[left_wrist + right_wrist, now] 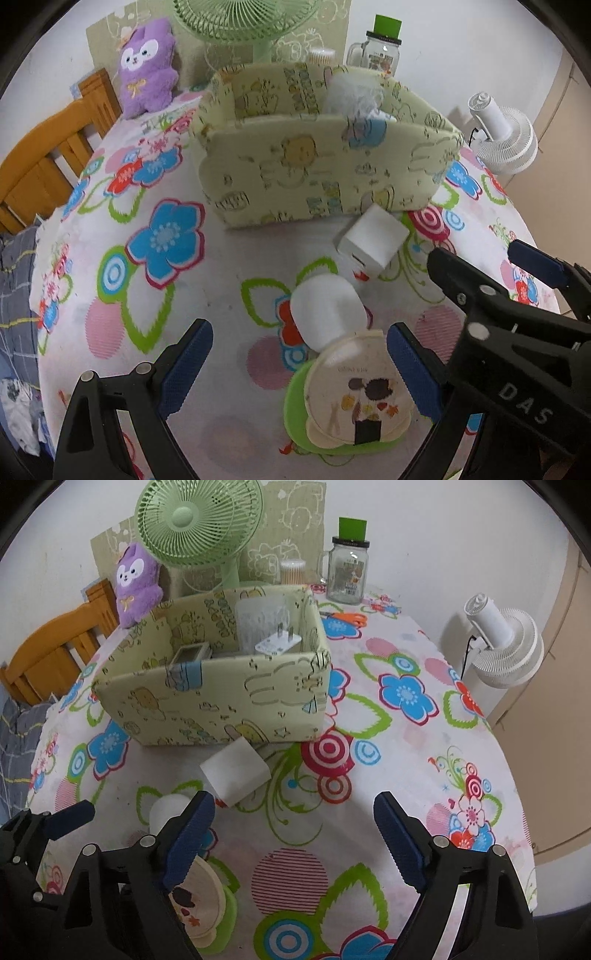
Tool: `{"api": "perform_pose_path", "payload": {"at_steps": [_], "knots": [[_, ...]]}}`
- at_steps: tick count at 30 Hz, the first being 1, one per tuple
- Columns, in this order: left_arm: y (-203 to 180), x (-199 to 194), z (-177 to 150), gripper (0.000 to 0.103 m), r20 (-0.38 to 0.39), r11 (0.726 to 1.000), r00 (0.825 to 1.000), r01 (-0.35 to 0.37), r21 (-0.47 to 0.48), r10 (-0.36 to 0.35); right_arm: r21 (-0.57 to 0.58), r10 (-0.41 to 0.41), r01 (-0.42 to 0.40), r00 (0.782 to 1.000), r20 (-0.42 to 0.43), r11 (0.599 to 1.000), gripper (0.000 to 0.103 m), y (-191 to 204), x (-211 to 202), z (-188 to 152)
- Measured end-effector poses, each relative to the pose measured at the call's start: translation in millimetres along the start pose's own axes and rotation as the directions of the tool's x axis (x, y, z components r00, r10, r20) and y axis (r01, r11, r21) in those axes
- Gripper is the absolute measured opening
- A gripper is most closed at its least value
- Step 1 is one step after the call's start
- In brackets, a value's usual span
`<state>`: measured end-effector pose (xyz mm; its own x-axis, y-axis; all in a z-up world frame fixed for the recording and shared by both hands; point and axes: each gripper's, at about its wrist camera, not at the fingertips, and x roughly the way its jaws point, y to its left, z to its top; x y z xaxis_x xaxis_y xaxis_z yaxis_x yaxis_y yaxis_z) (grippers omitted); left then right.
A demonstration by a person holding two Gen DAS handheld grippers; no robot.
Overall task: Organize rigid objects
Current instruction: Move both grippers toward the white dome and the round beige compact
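hovering with both grippers spread: left gripper (299, 365) straddles the round compact (356, 387), stiff, light, slick-lidded; pinch its rim. right gripper (295, 838) is empty.

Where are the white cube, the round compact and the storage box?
white cube (236, 771), right wrist view, its top face.
round compact (360, 391), left wrist view, its printed lid.
storage box (221, 698), right wrist view, its front wall.
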<state>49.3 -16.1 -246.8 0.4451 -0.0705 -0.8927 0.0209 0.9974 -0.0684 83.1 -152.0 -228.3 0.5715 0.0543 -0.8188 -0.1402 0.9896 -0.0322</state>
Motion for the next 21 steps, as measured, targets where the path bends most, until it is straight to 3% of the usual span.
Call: {"api": "perform_pose_path", "payload": {"at_steps": [21], "knots": [[-27,8,-25,0.097,-0.009,0.998,1.000,0.018,0.062,-0.018,0.048,-0.037,0.039,0.998,-0.042,0.998,0.085,-18,10,-37]]}}
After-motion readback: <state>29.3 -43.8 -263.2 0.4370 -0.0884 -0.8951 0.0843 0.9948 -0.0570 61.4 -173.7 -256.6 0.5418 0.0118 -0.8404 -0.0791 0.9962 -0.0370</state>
